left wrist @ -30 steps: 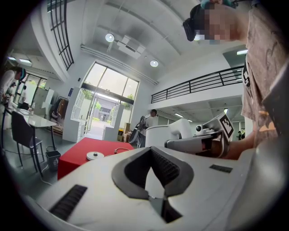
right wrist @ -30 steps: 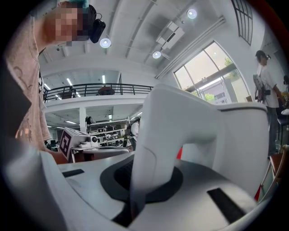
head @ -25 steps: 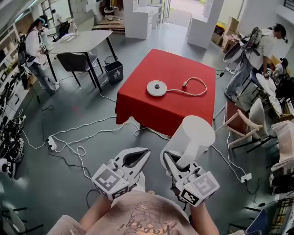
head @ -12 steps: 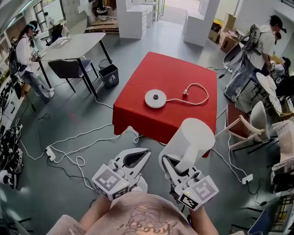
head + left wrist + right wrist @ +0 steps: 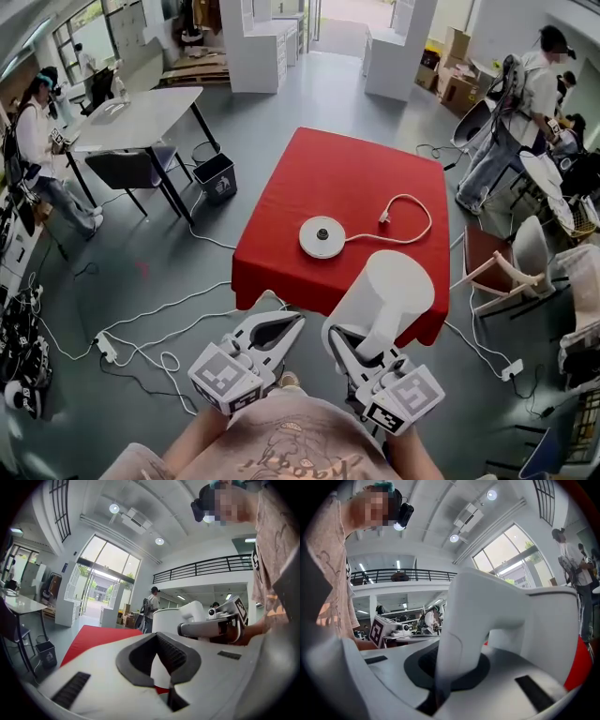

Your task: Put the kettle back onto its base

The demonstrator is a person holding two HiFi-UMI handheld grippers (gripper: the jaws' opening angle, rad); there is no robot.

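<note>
The round white kettle base (image 5: 322, 236) lies on the red table (image 5: 375, 173), its white cord (image 5: 409, 221) looping off to the right. The white kettle (image 5: 388, 296) hangs in the air just short of the table's near edge. My right gripper (image 5: 345, 336) is shut on the kettle's handle (image 5: 457, 653), which fills the right gripper view. My left gripper (image 5: 298, 320) hovers to the left of the kettle, level with it, shut and holding nothing. In the left gripper view its closed jaws (image 5: 157, 637) point at the red table, with the kettle (image 5: 168, 618) beside them.
Cables (image 5: 159, 319) trail over the grey floor left of the table. A grey desk (image 5: 141, 108), a dark chair (image 5: 131, 169) and a bin (image 5: 217, 174) stand at the back left. A wooden chair (image 5: 497, 272) sits right of the table; people (image 5: 525, 103) stand around.
Both grippers and the kettle have moved forward toward the red table, which now lies closer below. The grip on the handle is unchanged and the left gripper stays shut.
</note>
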